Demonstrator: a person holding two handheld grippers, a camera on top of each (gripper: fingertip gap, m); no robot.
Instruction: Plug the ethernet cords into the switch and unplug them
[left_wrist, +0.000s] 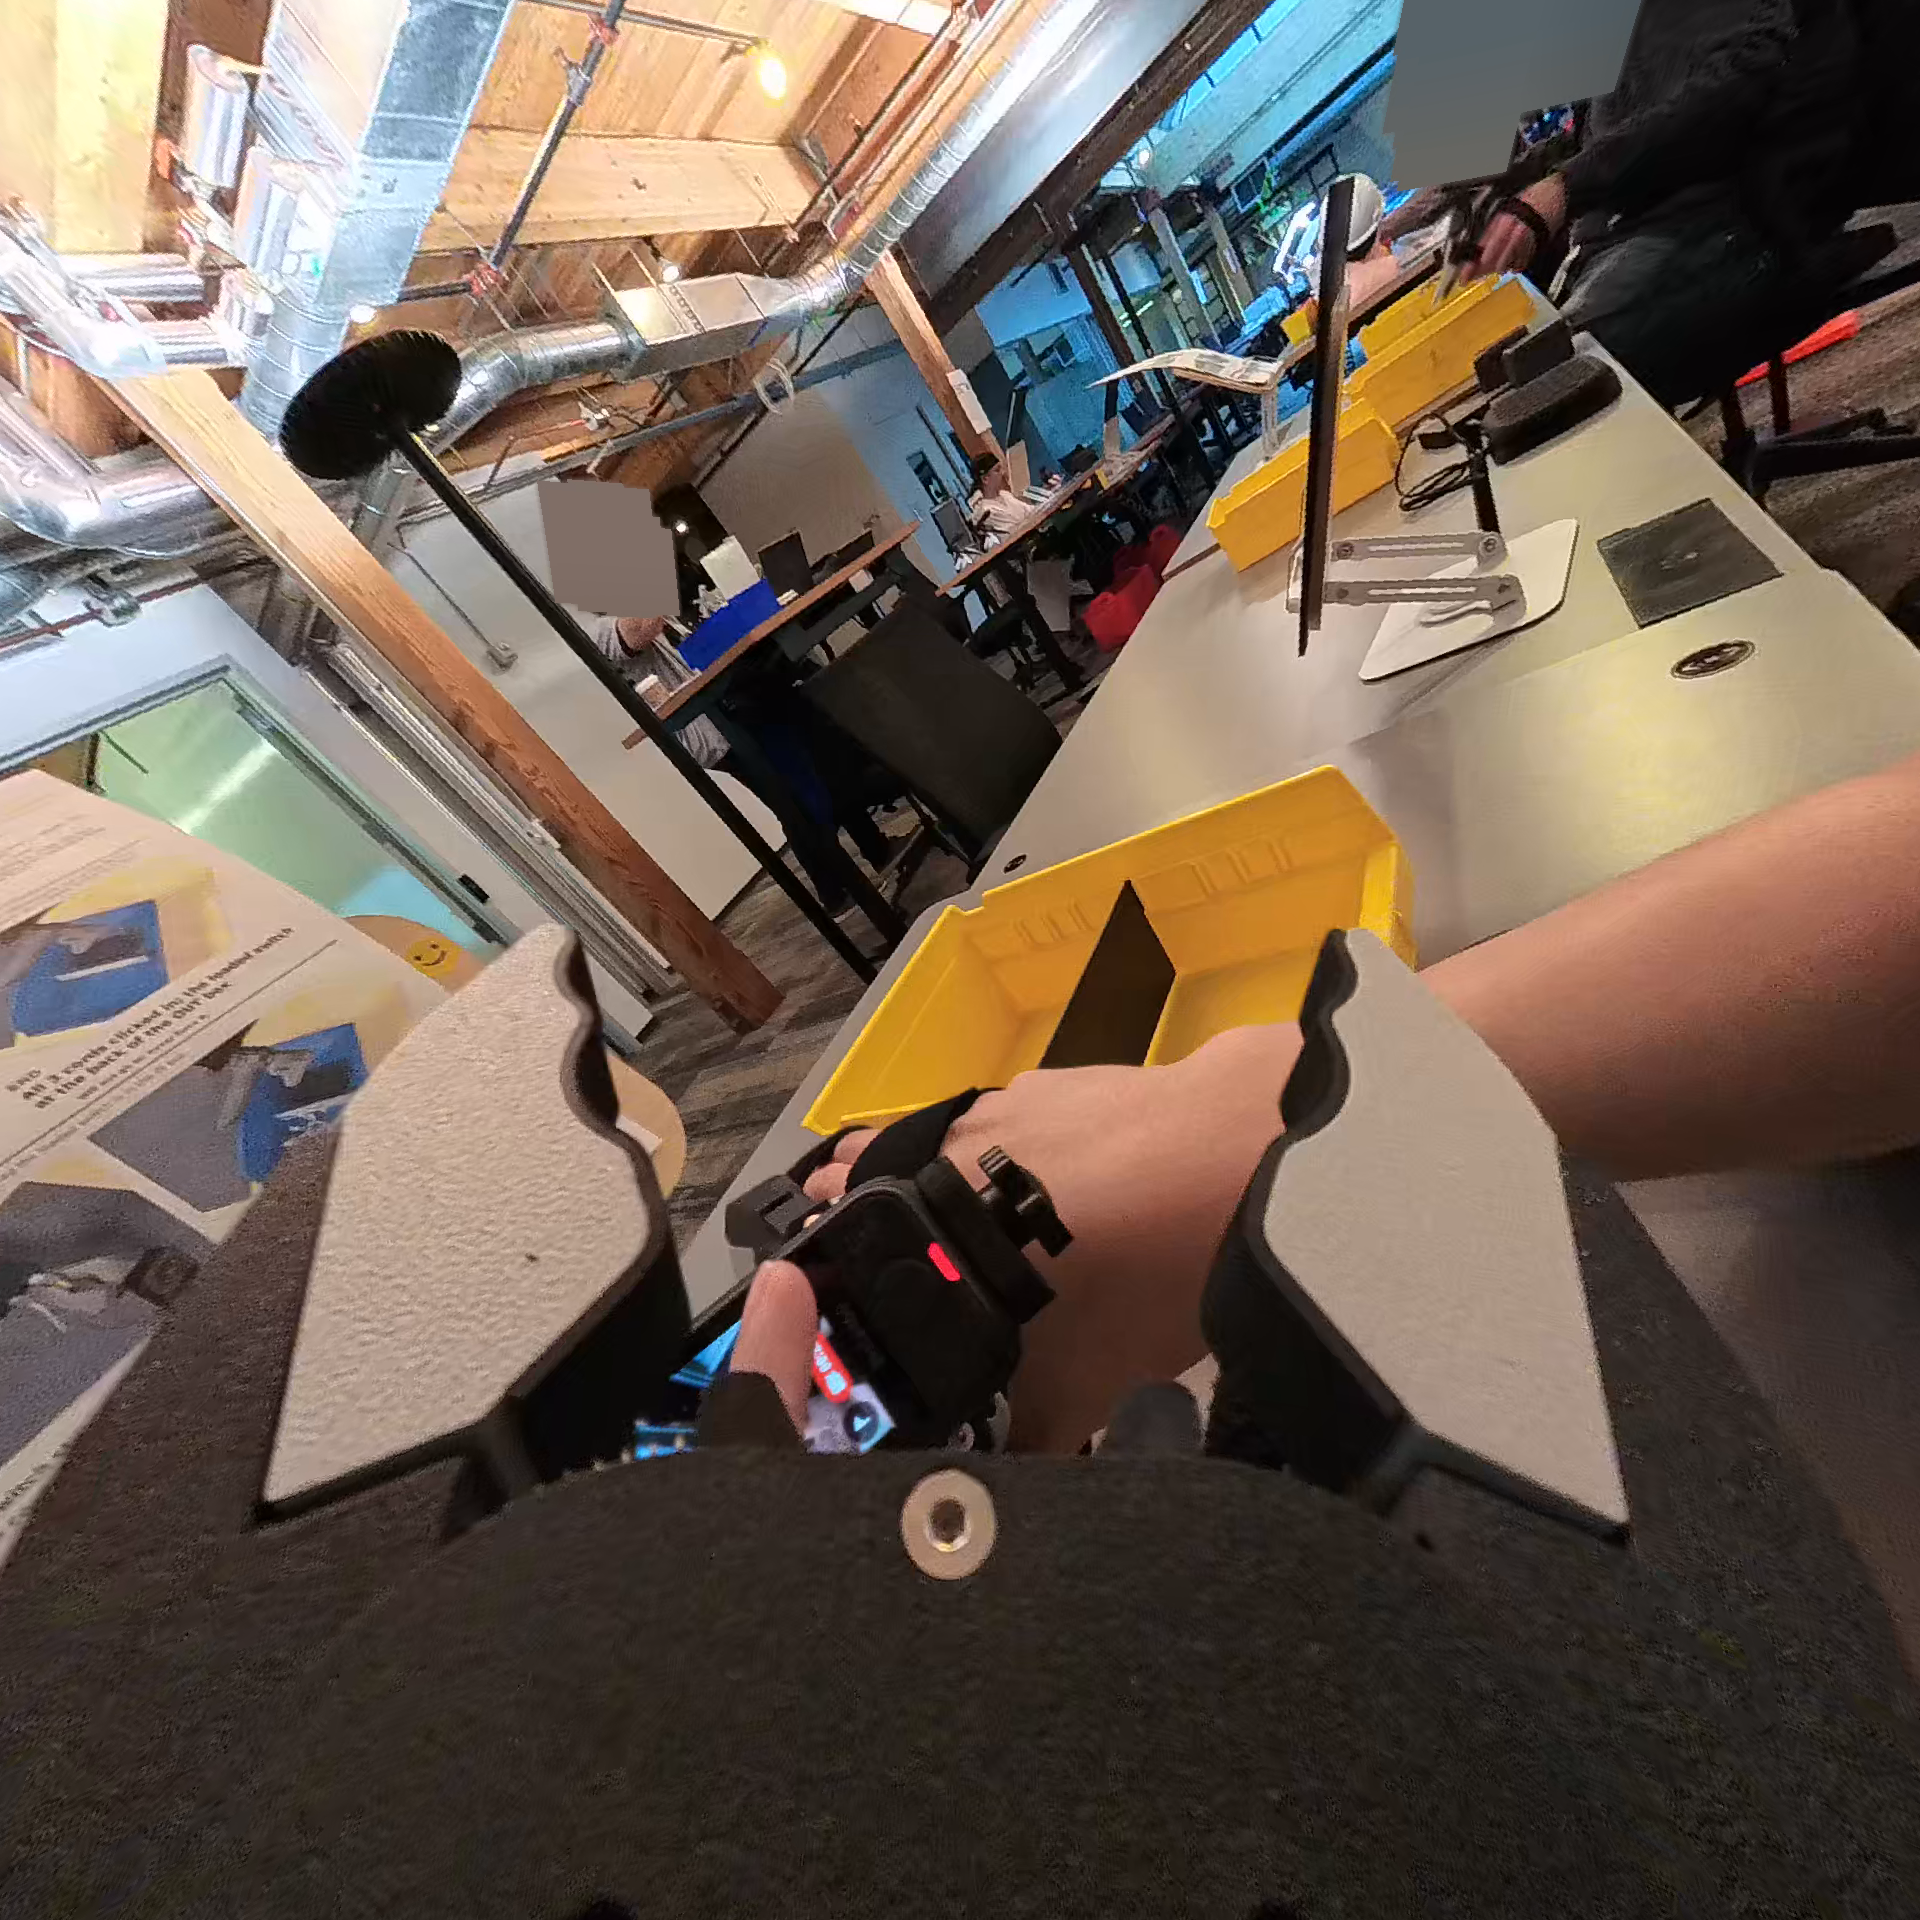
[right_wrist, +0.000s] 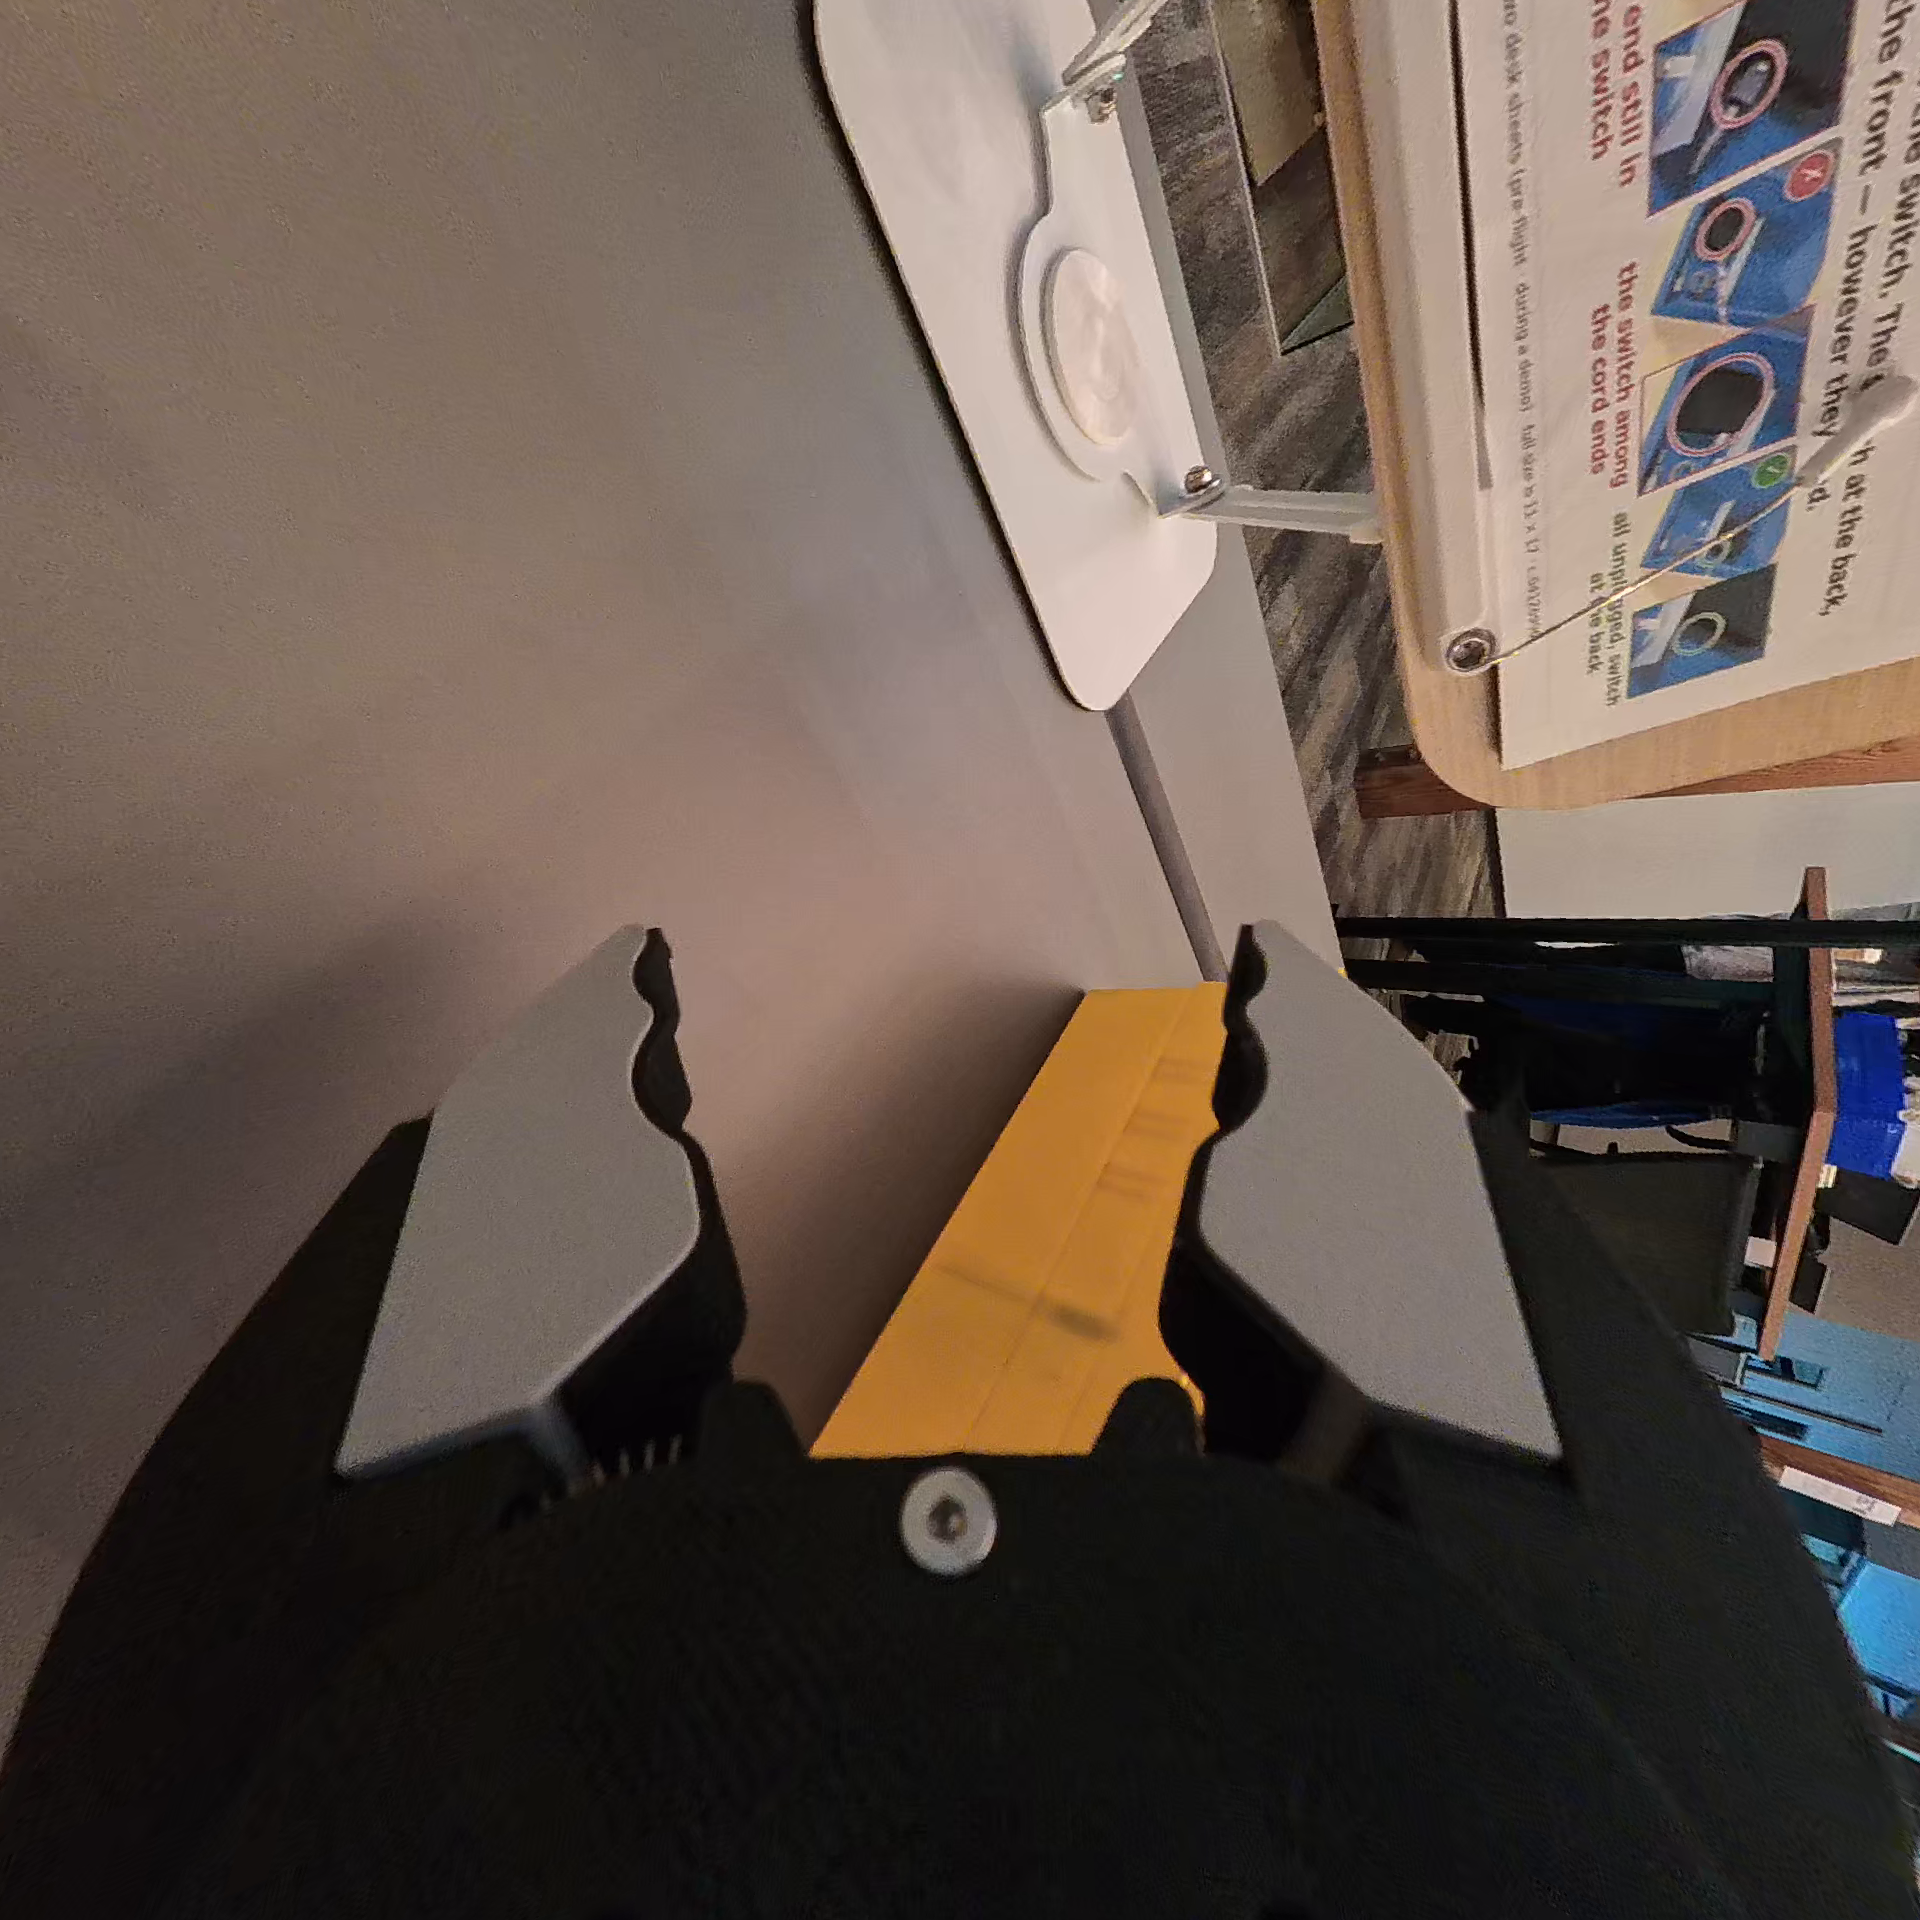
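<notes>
No ethernet cord or switch shows in either view. My left gripper (left_wrist: 951, 951) is open and empty, tilted up toward the room. Between its fingers a person's hand (left_wrist: 1122, 1153) in a fingerless glove holds a black device with a lit screen (left_wrist: 914, 1309). Behind the hand sits a yellow bin (left_wrist: 1247, 883) with a black divider (left_wrist: 1112, 987) on the grey table (left_wrist: 1558, 769). My right gripper (right_wrist: 951, 951) is open and empty, rolled sideways over the grey table (right_wrist: 416, 520). The yellow bin's outer wall (right_wrist: 1049, 1247) lies between its fingers.
A white stand base (left_wrist: 1475, 597) holds a thin black panel (left_wrist: 1325, 416); the base also shows in the right wrist view (right_wrist: 966, 312). A clipboard with an instruction sheet (right_wrist: 1662, 364) is also in the left wrist view (left_wrist: 156, 1039). More yellow bins (left_wrist: 1309, 478), people and desks are farther back.
</notes>
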